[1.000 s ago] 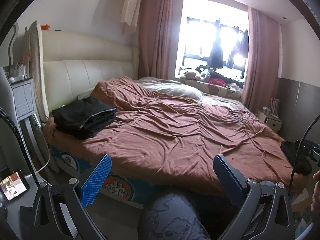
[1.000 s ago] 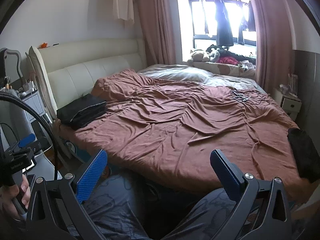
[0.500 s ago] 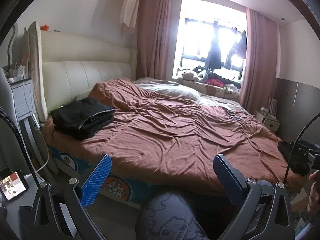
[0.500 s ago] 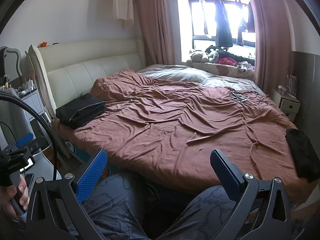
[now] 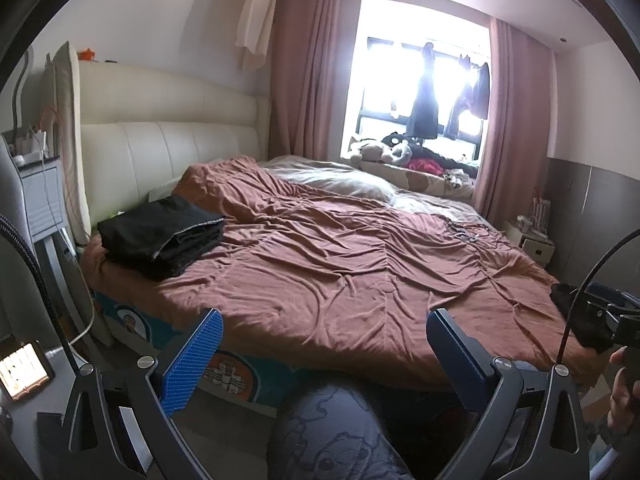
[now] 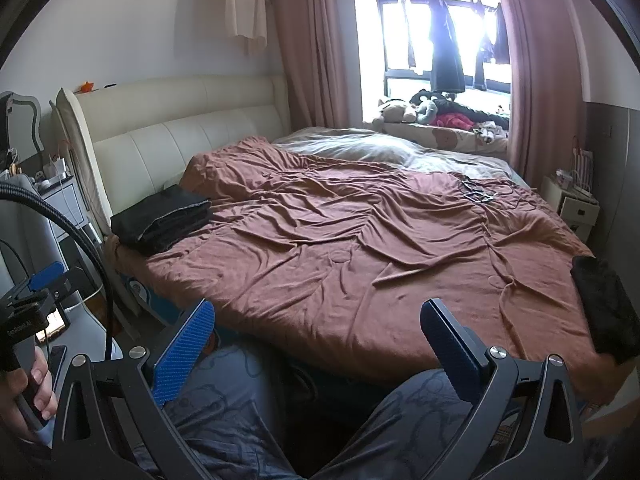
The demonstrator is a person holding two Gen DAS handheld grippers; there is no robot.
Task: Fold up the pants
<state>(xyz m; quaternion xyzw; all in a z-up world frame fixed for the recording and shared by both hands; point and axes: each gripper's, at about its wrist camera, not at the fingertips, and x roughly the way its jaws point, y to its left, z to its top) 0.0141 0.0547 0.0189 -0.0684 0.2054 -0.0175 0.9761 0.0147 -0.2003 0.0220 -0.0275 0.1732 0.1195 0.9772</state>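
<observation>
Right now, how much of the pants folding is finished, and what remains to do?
Done: a stack of folded black clothes lies on the brown bedspread near the headboard. In hand: nothing; the left gripper and right gripper are open and empty, short of the bed. Left: a dark garment lies at the bed's right edge, seemingly not yet folded, so it is probably next.

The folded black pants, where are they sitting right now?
The folded black pants lie on the brown bedspread at the bed's near left corner, beside the cream headboard; both views show them.
</observation>
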